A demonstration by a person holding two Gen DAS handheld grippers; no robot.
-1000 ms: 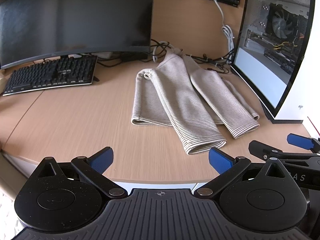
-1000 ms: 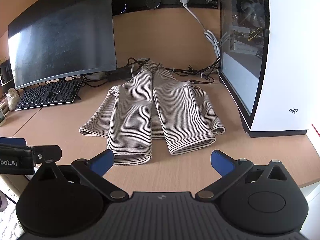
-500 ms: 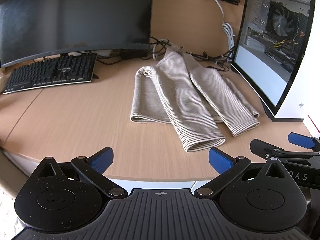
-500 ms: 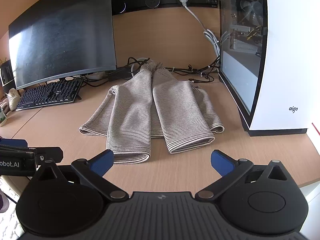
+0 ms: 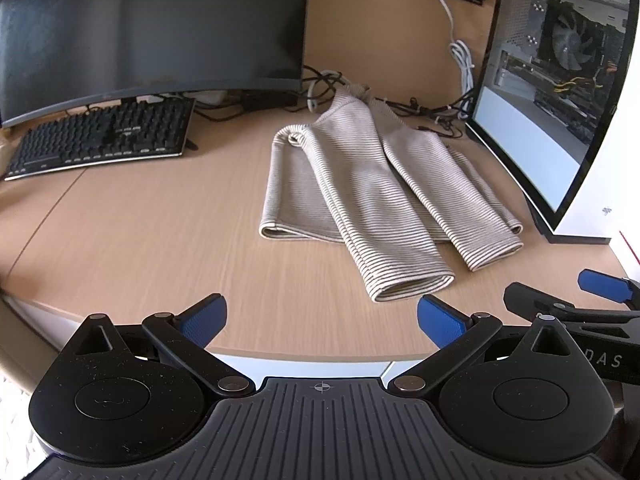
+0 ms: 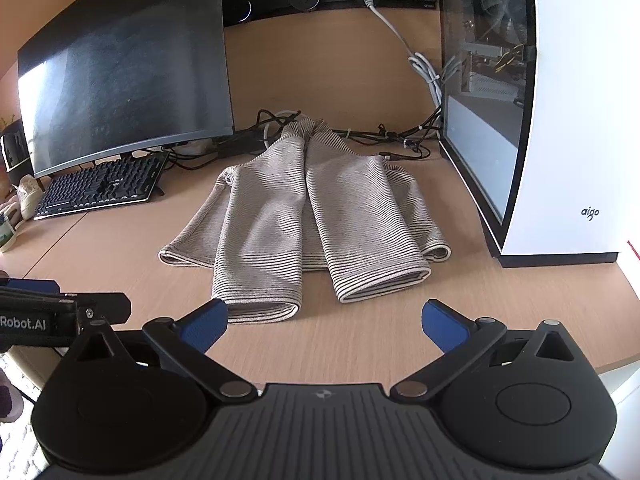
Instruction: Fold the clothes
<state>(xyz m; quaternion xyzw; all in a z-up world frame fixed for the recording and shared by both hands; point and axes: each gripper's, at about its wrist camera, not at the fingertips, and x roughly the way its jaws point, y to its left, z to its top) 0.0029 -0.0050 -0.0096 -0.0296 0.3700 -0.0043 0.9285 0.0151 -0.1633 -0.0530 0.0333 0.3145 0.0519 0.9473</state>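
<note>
Fingers (image 5: 202, 318) both grippers wide, empty; striped sweater (image 6: 316, 216) flat on desk (image 5: 140, 240).

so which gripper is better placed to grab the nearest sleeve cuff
Left. The left gripper is open, and the nearest sleeve cuff lies just ahead of it. The open right gripper faces bare desk.

The sweater (image 6: 316, 216) lies mid-surface (image 6: 360, 336). Keyboard (image 6: 100, 184) at 10 o'clock before the monitor (image 6: 128, 76); computer (image 6: 560, 112) at 2; cables (image 6: 384, 136) behind at 12; both tongs (image 6: 324, 322) (image 5: 320, 320) at 6.
</note>
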